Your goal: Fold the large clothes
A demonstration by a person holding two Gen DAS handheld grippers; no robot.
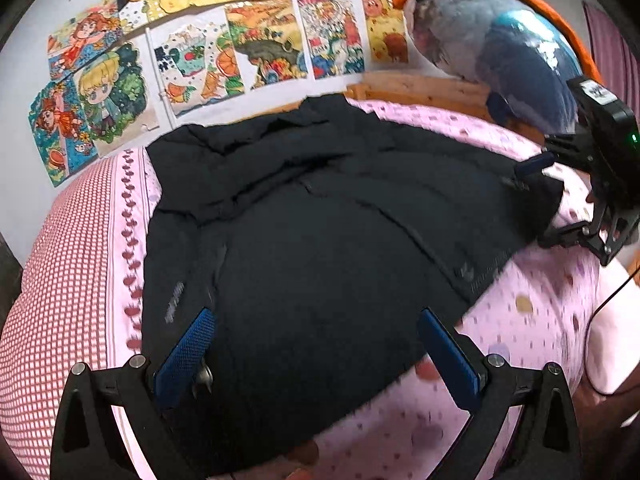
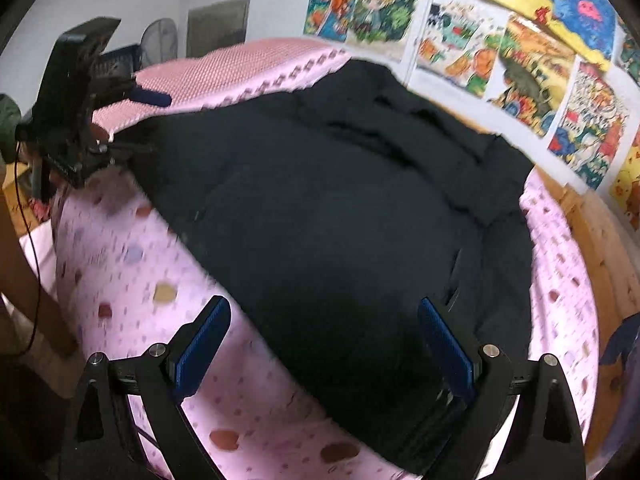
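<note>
Left wrist view shows our left gripper [image 1: 316,354] at the bottom of the frame with its two blue pads spread wide and nothing between them. Directly ahead of it, filling the centre of the frame, lies the black jacket [image 1: 320,216] on the pink bedsheet [image 1: 532,320]. One pad is over the dark cloth at the lower left and the other sits near the jacket's lower right edge, so this gripper is just above the near hem.

Right wrist view shows our right gripper [image 2: 324,350] in the same state: pads wide apart, holding nothing. The jacket [image 2: 340,208] again lies straight in front, and its near edge runs from the left of the frame down to the bottom centre, passing between the pads.

We judge that the long axis of the jacket runs away from both grippers, from the hem at the bottom of each frame toward the collar near the wall with drawings [image 1: 224,40] at the top. Both grippers seem equally near the hem, one at each corner. The next move likely turns on closing on these two corners.
</note>
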